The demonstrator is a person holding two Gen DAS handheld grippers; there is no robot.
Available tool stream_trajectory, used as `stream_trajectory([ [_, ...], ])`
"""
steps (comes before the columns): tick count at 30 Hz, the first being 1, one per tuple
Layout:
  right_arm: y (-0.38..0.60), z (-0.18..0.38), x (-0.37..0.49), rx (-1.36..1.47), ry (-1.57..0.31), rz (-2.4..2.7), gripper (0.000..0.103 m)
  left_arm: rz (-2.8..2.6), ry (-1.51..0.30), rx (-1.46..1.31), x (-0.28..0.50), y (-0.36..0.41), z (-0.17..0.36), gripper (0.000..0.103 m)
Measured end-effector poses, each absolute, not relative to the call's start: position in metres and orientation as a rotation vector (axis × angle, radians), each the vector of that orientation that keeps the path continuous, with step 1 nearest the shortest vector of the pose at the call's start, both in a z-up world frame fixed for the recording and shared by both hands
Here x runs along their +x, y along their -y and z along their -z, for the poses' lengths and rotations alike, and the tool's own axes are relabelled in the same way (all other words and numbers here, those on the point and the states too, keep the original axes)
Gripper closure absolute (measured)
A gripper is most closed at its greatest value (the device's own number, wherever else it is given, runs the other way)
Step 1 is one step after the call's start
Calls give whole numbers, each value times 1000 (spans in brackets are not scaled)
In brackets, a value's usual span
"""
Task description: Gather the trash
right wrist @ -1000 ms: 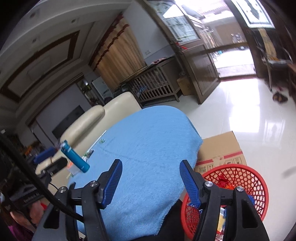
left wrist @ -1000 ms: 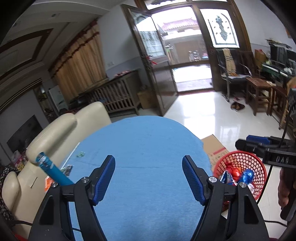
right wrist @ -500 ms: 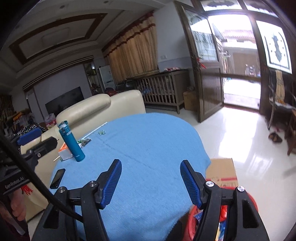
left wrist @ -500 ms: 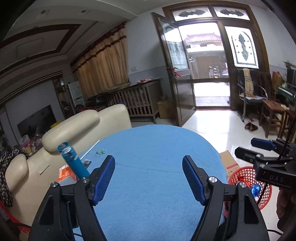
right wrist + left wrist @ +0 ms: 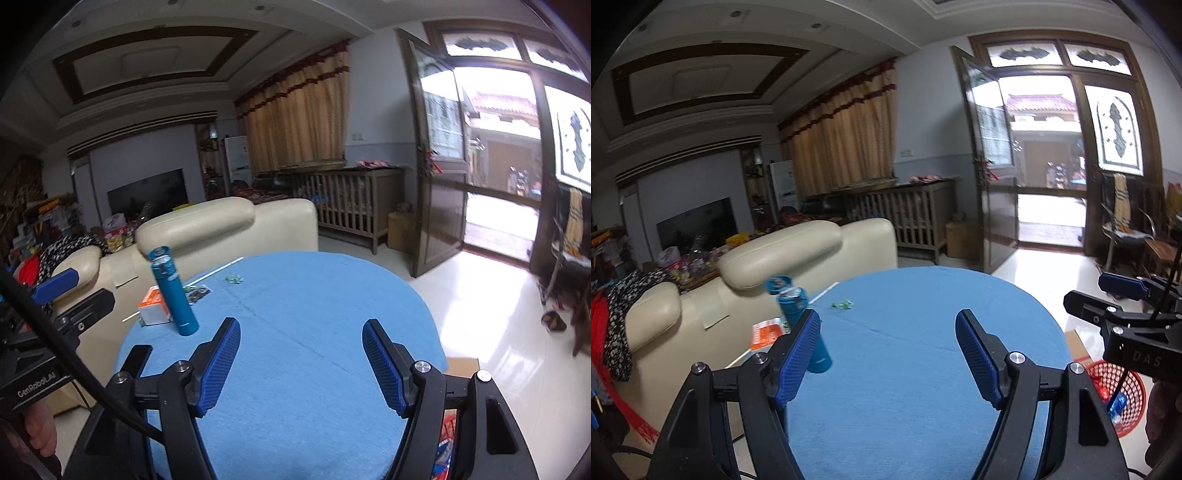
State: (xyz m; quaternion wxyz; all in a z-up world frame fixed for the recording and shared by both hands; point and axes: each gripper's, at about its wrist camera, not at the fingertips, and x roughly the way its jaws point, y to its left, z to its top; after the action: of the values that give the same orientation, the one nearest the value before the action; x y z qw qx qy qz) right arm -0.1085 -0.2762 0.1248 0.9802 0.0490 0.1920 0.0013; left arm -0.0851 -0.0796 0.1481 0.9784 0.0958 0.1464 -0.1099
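My left gripper [image 5: 888, 354] is open and empty over the round table with a blue cloth [image 5: 905, 369]. My right gripper [image 5: 301, 363] is open and empty over the same table [image 5: 303, 314]. A small green wrapper [image 5: 843, 305] lies far left on the cloth; it also shows in the right wrist view [image 5: 233, 278]. A dark wrapper [image 5: 195, 293] lies beside a teal bottle [image 5: 173, 291]. A red mesh basket [image 5: 1123, 397] with trash in it stands on the floor at the table's right. The right gripper also shows in the left wrist view [image 5: 1123, 295].
An orange and white box [image 5: 155, 306], a white straw [image 5: 214, 271] and a black phone [image 5: 135, 360] are on the table's left. A cream sofa [image 5: 768, 266] stands behind. A cardboard box [image 5: 1078, 345] sits by the basket. Chairs [image 5: 1126, 229] stand at the right by the open door.
Both grippers have tilted up and swung left, away from the basket, which has dropped toward the frame edges. The bottle and far-left wrappers have come more into view. Both stay open.
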Motion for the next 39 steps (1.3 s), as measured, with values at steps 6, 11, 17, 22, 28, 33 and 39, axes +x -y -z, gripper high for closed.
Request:
stream_trajectory([
  [6, 235, -136, -108, 34, -358, -47, 29, 145, -228, 149, -92, 48, -155, 4],
  [11, 213, -139, -106, 17, -361, -71, 29, 112, -208, 134, -95, 25, -157, 4],
  [17, 187, -143, -101, -14, -359, -94, 29, 70, -202, 104, -98, -1, -159, 4],
  [22, 169, -146, -100, -33, -355, -114, 29, 42, -197, 88, -100, -21, -159, 4],
  [28, 155, -146, -98, -41, -355, -140, 29, 37, -200, 83, -103, -31, -156, 4],
  [33, 147, -144, -97, -43, -363, -158, 29, 28, -201, 70, -105, -38, -154, 4],
  [39, 144, -144, -97, -43, -365, -170, 29, 25, -216, 58, -101, -44, -151, 4],
])
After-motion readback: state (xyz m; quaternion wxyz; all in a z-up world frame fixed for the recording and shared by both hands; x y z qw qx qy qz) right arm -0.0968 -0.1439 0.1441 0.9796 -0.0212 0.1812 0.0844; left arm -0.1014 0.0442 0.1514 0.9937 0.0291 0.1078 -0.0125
